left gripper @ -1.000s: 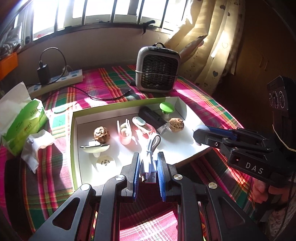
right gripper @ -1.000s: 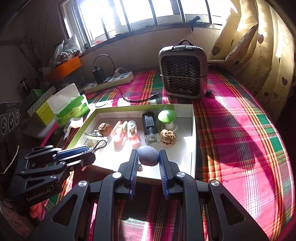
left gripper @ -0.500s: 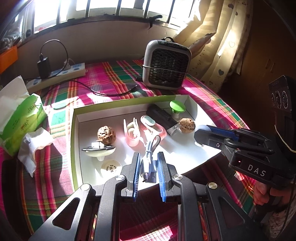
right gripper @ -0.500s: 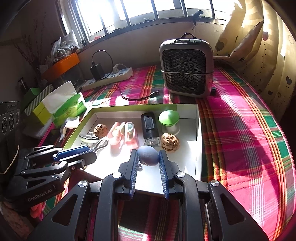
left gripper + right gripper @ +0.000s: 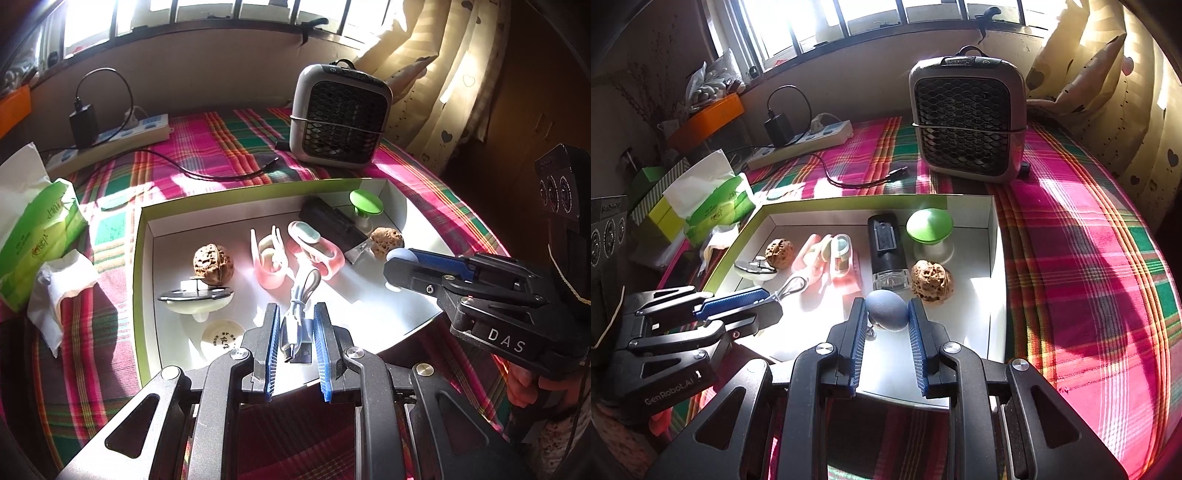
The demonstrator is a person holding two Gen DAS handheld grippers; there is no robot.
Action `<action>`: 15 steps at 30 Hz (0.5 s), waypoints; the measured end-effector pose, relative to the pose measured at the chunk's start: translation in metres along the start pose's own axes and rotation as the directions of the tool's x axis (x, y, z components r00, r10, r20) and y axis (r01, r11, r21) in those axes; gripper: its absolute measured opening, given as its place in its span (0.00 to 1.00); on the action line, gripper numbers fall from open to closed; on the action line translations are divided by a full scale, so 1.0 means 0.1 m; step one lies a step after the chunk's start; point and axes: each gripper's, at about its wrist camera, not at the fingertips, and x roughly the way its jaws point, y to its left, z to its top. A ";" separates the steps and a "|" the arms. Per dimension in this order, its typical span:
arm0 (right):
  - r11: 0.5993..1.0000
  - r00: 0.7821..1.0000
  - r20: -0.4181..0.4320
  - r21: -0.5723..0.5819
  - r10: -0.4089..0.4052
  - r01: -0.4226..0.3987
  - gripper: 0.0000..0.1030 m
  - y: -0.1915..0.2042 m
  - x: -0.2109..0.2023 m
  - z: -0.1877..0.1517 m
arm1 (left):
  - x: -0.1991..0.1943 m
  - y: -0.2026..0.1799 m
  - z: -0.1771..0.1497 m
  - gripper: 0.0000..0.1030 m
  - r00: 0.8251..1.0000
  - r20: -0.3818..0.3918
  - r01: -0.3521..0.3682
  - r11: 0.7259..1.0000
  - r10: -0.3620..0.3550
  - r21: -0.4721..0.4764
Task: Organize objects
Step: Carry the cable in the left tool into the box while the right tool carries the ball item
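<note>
A coiled white USB cable (image 5: pixel 295 325) is clamped between the pads of the left tool (image 5: pixel 295 345), held over the near edge of the white tray (image 5: pixel 147 280). A blue-grey egg-shaped object (image 5: pixel 886 309) is gripped by the right tool (image 5: pixel 886 325), above the same tray.

A surface spread with a pink, green and orange plaid cloth (image 5: pixel 1082 258) is seen carrying everything. A shallow white box with a green rim (image 5: pixel 142 258) is set on it near the front. Behind the box, a small grey heater with a black mesh front (image 5: pixel 967 118) is stood upright. A white power strip (image 5: pixel 110 142) with a black charger (image 5: pixel 83 120) plugged in is laid towards the window, its black cable (image 5: pixel 207 173) trailing across the cloth. A green tissue pack (image 5: pixel 37 229) and a crumpled tissue (image 5: pixel 61 284) are placed beside the box.
</note>
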 end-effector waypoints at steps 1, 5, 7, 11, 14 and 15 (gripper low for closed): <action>1.000 1.000 -0.002 -0.002 -0.001 0.001 0.23 0.00 0.01 0.00 | 0.01 0.00 0.00 0.16 1.000 -0.003 -0.001 1.000 0.001 -0.002; 1.000 1.000 -0.015 -0.007 -0.016 0.015 0.23 -0.01 0.06 0.00 | 0.04 0.02 0.00 0.16 1.000 -0.011 -0.002 1.000 0.002 -0.007; 1.000 1.000 -0.016 -0.014 -0.025 0.025 0.23 0.00 0.07 0.00 | 0.06 0.03 0.00 0.16 1.000 -0.014 -0.005 1.000 0.005 -0.009; 0.999 0.999 -0.018 -0.023 -0.039 0.039 0.23 -0.01 0.08 0.00 | 0.06 0.03 0.01 0.16 1.000 -0.018 -0.006 1.000 0.006 -0.010; 0.998 0.998 -0.020 -0.027 -0.053 0.052 0.23 -0.02 0.11 0.01 | 0.07 0.04 0.00 0.16 1.000 -0.018 -0.008 1.000 0.008 -0.016; 0.998 0.998 -0.020 -0.028 -0.056 0.056 0.23 -0.02 0.11 0.01 | 0.08 0.04 0.00 0.16 1.000 -0.017 -0.010 1.000 0.009 -0.014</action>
